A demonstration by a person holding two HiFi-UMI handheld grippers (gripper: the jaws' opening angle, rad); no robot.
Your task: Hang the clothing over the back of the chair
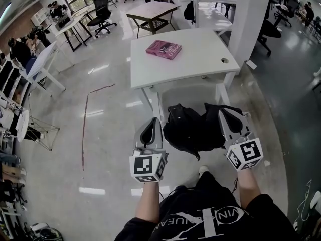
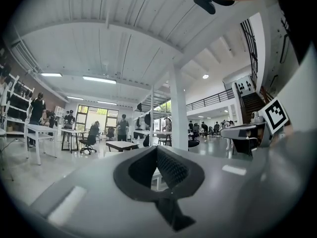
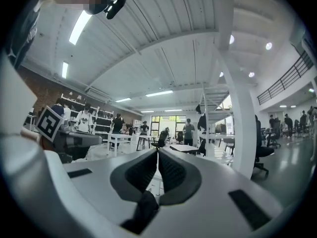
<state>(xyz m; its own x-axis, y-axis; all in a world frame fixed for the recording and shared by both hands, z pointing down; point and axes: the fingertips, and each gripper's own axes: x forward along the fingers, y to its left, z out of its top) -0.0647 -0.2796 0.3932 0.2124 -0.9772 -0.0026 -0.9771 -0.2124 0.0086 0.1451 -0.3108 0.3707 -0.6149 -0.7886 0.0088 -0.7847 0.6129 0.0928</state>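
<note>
left gripper [image 1: 153,124]: fingers pressed together, a tuft of black cloth caught low between them; points level.
right gripper [image 1: 226,115]: fingers pressed together too, a lump of black fabric pinched at their base.
clothing [image 1: 193,129]: black, bunched, slung between the two grippers and sagging below them, clear of the floor.
marker cubes: one on the rear of each gripper, left [image 1: 148,167], right [image 1: 245,153].
in the way: white table [image 1: 200,64] stands right beyond the clothing, its legs just behind the fabric.
on table: pink book [image 1: 164,49] lying flat near the far-left part of the top; cable hole [image 1: 224,61] near the right edge.
pillar [image 1: 251,19]: white, just right of the table's far corner.
chair: black office chair [image 1: 102,14] well away at far left by the desks; can't tell if it's the target one.
second table [image 1: 150,10]: pale top, dark frame, beyond the white table.
people: several at desks along the left wall [image 1: 20,49] and at far right.
floor [image 1: 105,149]: glossy grey, ceiling lights reflected in it; thin red line [image 1: 84,129] running along it on the left.
room: open hall with a white ribbed ceiling and strip lights [image 2: 99,78], staircase [image 2: 253,103], large windows at the far end.
</note>
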